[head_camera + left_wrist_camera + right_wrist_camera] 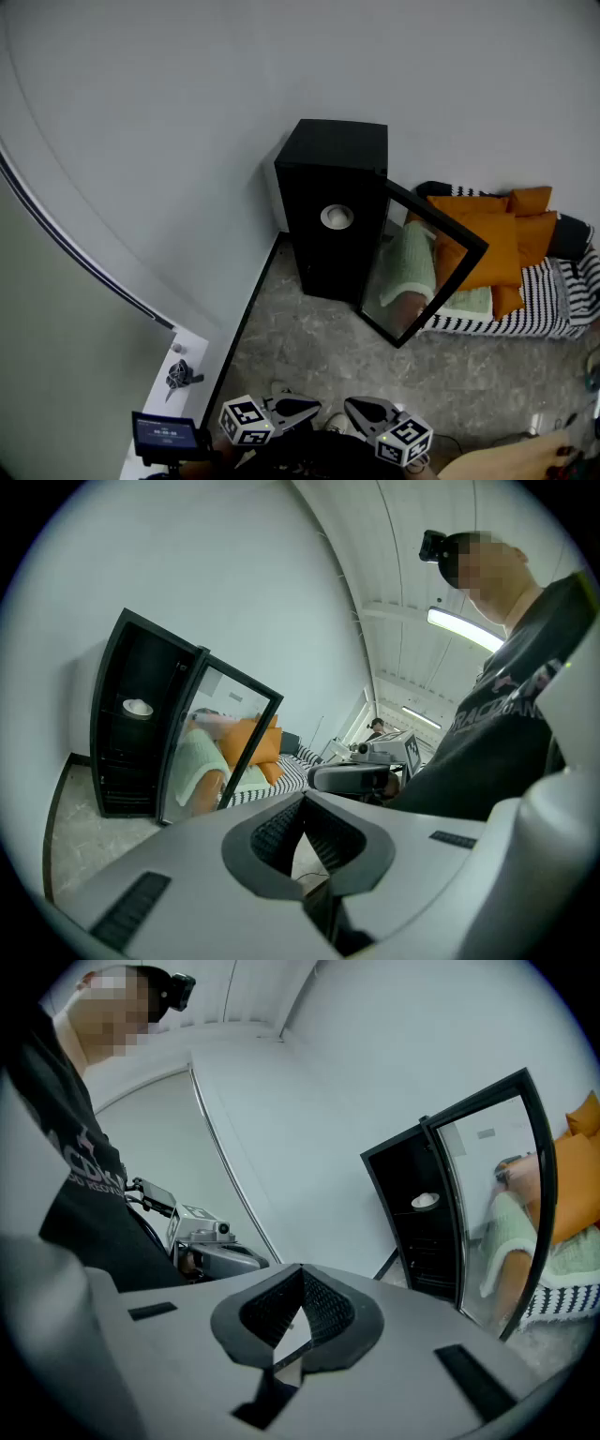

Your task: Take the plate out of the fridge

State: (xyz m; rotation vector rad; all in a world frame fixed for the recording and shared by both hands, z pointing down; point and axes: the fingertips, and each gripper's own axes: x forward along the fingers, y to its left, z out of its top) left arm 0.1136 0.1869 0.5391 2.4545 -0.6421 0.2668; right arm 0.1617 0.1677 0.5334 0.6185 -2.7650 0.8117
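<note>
A small black fridge [333, 159] stands on the floor against the wall, with its glass door [469, 246] swung open to the right. On a shelf inside lies a white plate [337, 217], which also shows in the left gripper view as the plate [138, 707] and in the right gripper view as the plate [425, 1201]. Both grippers sit low, close to my body and far from the fridge. My left gripper [316, 406] and right gripper [350, 404] point at each other. The left gripper [302, 797] is shut and empty. The right gripper [302, 1270] is likewise shut and holds nothing.
A bed with a striped cover [534, 314] and orange cushions [487, 239] lies right of the fridge, behind the open door. At the lower left is a white ledge [192, 352] with a small screen [164, 436] and a dark object [180, 375]. Grey stone floor [309, 352] lies between me and the fridge.
</note>
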